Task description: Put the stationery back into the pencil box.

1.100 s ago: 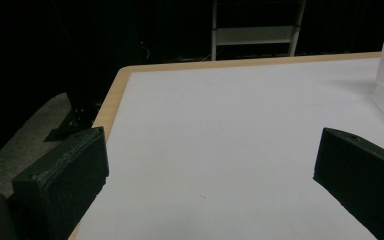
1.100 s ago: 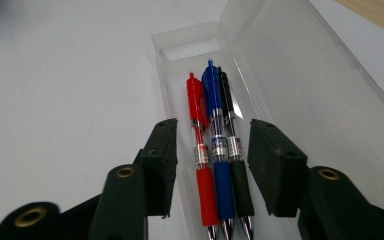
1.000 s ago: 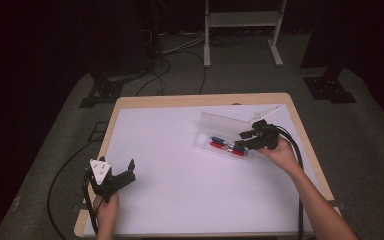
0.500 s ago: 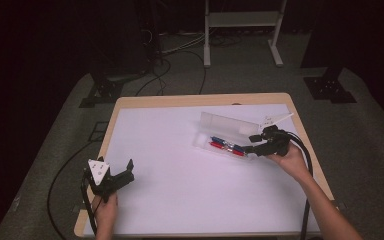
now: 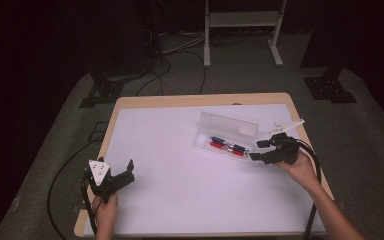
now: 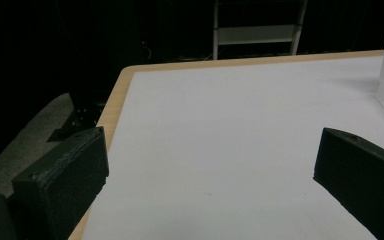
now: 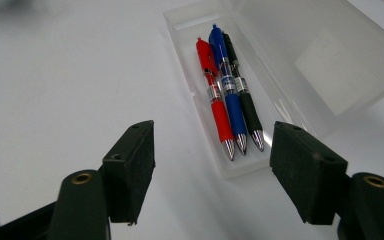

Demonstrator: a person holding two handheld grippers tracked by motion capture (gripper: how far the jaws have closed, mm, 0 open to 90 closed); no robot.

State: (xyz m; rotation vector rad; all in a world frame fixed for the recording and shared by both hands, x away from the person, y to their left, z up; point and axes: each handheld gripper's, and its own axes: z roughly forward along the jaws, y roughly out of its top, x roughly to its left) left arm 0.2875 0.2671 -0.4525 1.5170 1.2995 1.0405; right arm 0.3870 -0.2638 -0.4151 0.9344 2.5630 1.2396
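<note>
Right hand-held gripper (image 5: 258,150) sits at the right side of the table, its jaws spread with nothing between them; they have just been opening. In the right gripper view (image 7: 212,165) the two black jaws frame the near end of a clear, shallow plastic pen case (image 7: 190,80), which lies on the table just ahead of them, apart from both pads.

Inside the case lie three pens side by side, tips toward this hand-held gripper: a red click pen (image 7: 215,100) nearest one wall, a blue click pen (image 7: 229,90) in the middle, and a black click pen (image 7: 245,95) beside it. They touch or nearly touch along their lengths. The case's clear hinged lid (image 7: 330,65) stands open, tilted back on the far side of the tray.

In the high view the case (image 5: 202,140) rests on the right half of the table, with the lid (image 5: 230,123) raised behind it and the right hand-held gripper just beside its right end. A person's hand (image 5: 297,165) grips the tool, and a black cable (image 5: 315,165) trails from it.

Left hand-held gripper (image 5: 127,172) rests well apart, near the front left corner, its jaws also spread and empty. A white sheet (image 5: 180,170) covers the light wooden table (image 5: 180,100).
</note>
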